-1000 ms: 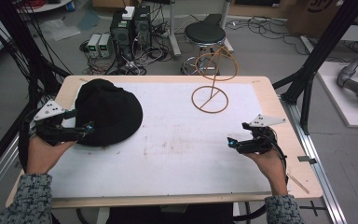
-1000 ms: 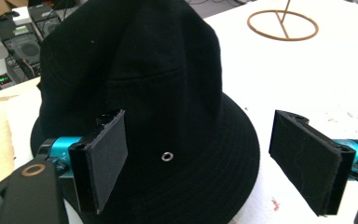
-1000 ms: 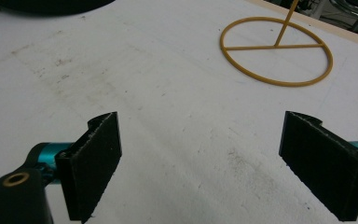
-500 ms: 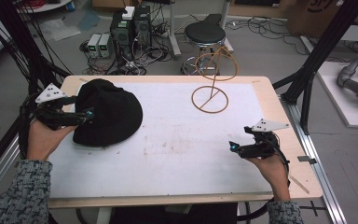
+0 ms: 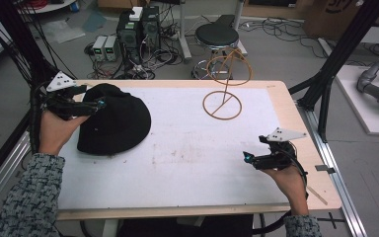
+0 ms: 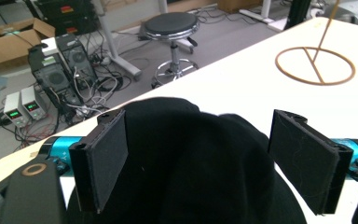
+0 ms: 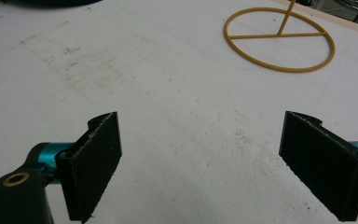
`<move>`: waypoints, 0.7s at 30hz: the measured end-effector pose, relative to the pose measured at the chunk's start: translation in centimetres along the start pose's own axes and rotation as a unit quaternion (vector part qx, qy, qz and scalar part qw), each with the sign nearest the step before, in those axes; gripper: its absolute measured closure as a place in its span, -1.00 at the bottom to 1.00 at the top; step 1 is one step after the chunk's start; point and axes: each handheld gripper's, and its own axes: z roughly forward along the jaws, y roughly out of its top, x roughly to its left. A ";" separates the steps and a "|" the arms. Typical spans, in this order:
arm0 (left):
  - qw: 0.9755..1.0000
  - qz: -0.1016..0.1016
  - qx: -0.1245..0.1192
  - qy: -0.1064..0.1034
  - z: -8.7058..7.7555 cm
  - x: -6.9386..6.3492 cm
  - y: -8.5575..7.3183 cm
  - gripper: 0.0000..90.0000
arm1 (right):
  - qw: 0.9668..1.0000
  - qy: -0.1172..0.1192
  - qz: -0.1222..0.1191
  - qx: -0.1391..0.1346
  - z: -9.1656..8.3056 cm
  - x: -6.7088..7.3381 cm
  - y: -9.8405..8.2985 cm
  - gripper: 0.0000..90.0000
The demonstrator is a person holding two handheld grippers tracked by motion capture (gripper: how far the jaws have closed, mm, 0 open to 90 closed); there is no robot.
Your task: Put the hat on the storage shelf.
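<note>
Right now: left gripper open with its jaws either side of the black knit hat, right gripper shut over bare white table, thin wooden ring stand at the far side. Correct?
Not quite: the right gripper is open, not shut. The right gripper view shows its jaws wide apart over the bare white table. The rest holds: the left gripper is open with its jaws either side of the black knit hat, and the thin wooden ring stand is at the far side.

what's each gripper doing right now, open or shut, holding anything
Left gripper: open, jaws either side of the black hat, not clamped.
Right gripper: open, holding nothing, above the white table.
</note>
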 end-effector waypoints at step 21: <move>0.998 -0.039 -0.038 0.013 3.6 0.9 -0.7 -0.45 | 1.000 0.006 -0.002 0.004 0.2 0.2 -0.1 -0.72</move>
